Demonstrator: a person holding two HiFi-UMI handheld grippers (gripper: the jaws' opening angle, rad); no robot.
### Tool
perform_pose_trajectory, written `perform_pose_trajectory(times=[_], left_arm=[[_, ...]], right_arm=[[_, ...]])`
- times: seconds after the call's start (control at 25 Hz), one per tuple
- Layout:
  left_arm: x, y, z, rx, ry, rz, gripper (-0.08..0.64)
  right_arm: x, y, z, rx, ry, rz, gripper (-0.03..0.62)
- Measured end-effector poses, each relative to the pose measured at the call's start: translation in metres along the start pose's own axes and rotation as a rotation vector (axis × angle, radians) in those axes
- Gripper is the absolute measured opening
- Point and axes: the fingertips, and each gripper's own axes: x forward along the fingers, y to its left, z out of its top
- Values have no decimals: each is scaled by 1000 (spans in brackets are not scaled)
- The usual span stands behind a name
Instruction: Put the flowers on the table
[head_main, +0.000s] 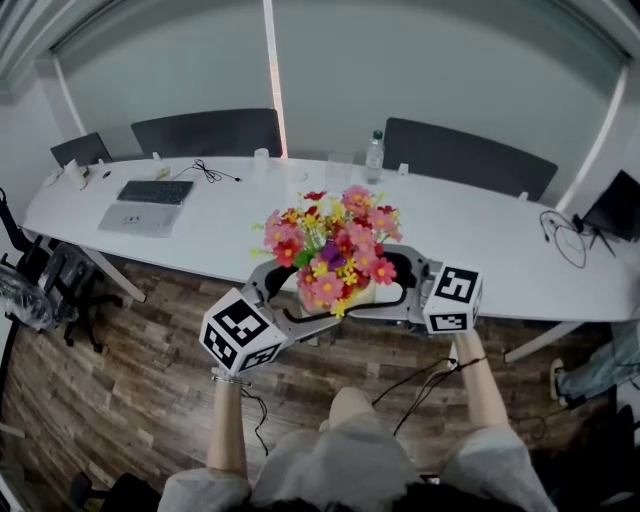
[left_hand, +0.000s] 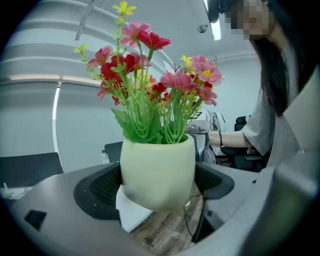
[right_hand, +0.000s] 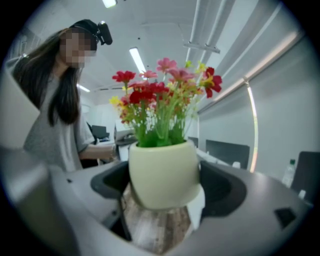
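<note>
A bunch of pink, red and yellow flowers (head_main: 335, 245) stands in a pale cream pot (head_main: 357, 296). The pot hangs in the air at the near edge of the long white table (head_main: 480, 240). My left gripper (head_main: 305, 300) grips the pot from the left and my right gripper (head_main: 388, 286) from the right. In the left gripper view the pot (left_hand: 157, 172) sits upright between the two dark pads of the left gripper (left_hand: 157, 186), with wood floor below. The right gripper view shows the same pot (right_hand: 162, 172) held by the right gripper (right_hand: 165, 186).
On the table lie a laptop (head_main: 145, 205) at the left, a water bottle (head_main: 374, 157) and a glass (head_main: 262, 160) at the back, and cables (head_main: 565, 238) at the right. Dark chairs (head_main: 210, 130) stand behind the table. Wood floor (head_main: 120, 380) lies below me.
</note>
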Motion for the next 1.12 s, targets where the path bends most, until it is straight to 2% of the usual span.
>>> perform_pose_trajectory(times=[0.44, 0.68, 0.84, 1.12], left_arm=[[-4, 42, -10, -26, 22, 61, 456], [27, 97, -6, -47, 40, 81, 456], [20, 88, -9, -36, 37, 81, 456], [33, 105, -11, -32, 31, 95, 456]], right_arm=[[30, -32, -1, 3, 9, 69, 430], [38, -95, 2, 17, 7, 98, 430], [39, -84, -1, 8, 7, 95, 430], [40, -106, -4, -7, 8, 105, 430]])
